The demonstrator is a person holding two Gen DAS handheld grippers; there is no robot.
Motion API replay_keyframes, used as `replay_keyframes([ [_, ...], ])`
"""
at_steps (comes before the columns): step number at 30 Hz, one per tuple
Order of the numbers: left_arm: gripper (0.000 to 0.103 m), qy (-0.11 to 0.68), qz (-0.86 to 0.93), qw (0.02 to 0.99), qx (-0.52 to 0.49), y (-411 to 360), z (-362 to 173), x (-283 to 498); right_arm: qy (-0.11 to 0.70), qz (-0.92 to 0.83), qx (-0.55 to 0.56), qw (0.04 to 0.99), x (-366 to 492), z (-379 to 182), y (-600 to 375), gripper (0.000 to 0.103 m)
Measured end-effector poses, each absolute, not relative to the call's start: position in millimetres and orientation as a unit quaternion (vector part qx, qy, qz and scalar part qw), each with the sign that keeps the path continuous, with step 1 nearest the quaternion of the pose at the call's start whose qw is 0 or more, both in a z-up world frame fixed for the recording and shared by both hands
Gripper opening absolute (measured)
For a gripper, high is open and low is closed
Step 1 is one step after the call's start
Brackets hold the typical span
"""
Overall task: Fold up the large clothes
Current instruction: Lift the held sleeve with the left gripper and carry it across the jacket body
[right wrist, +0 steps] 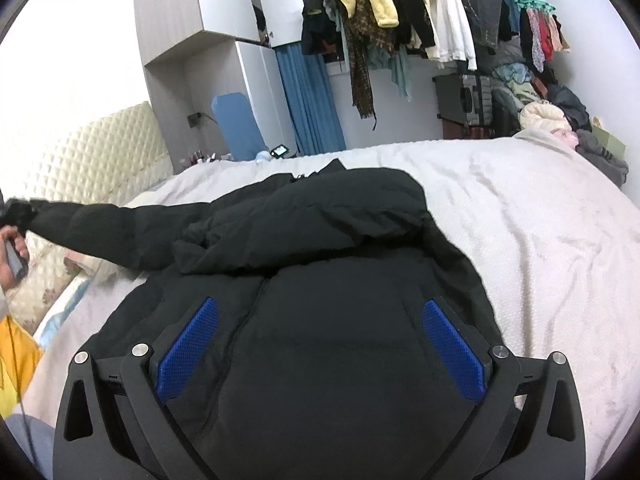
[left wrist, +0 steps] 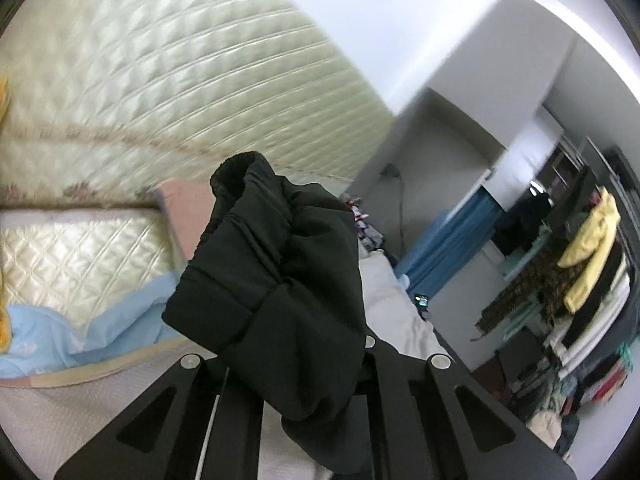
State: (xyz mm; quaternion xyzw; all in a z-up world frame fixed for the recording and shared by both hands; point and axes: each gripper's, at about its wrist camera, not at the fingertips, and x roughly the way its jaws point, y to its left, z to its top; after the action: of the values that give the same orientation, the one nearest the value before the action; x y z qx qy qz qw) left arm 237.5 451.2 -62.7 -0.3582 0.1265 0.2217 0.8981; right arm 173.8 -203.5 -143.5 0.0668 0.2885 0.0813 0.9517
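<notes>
At far left of the right wrist view, the left tongs point(right wrist: 14, 216) pinch the cuff of the sleeve point(right wrist: 116, 232), clamped tight on it. The sleeve runs as a long line from that raised cuff rightward to the black puffer jacket point(right wrist: 328, 280), whose body lies flat on the bed point(right wrist: 540, 240), collar toward the far side. The right tongs point(right wrist: 320, 344) hover over the jacket's front, jaws wide, gripping nothing.

The left gripper point(left wrist: 304, 340) has its fingers closed together, while the right gripper point(right wrist: 320, 344) holds its fingers point(right wrist: 188, 354) wide apart.
</notes>
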Motion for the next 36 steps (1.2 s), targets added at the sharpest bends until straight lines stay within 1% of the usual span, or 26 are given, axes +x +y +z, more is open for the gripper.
replay_keyframes([
  [7, 0.009, 0.111, 0.183, 0.921, -0.325, 378.3, -3.9, 245.1, 0.270, 0.091, 0.067, 0.956, 164.4, -133.5, -214.3, 0.103],
  [12, 0.009, 0.117, 0.144, 0.936, -0.301, 311.7, 31.0, 259.2, 0.257, 0.093, 0.074, 0.959, 157.8, -128.9, -224.0, 0.103],
  [18, 0.011, 0.123, 0.095, 0.952, -0.264, 226.1, 56.8, 273.9, 0.247, 0.094, 0.095, 0.960, 151.7, -123.5, -241.7, 0.103],
  [26, 0.011, 0.140, 0.036, 0.967, -0.209, 102.5, 54.5, 291.5, 0.237, 0.092, 0.119, 0.960, 142.4, -122.6, -261.6, 0.103],
  [33, 0.011, 0.171, -0.022, 0.970, -0.171, -5.0, 23.8, 313.1, 0.234, 0.091, 0.141, 0.957, 142.5, -122.7, -275.8, 0.103],
  [36, 0.011, 0.190, -0.042, 0.969, -0.155, -46.9, 1.6, 322.7, 0.223, 0.072, 0.120, 0.965, 142.4, -119.2, -275.4, 0.103],
])
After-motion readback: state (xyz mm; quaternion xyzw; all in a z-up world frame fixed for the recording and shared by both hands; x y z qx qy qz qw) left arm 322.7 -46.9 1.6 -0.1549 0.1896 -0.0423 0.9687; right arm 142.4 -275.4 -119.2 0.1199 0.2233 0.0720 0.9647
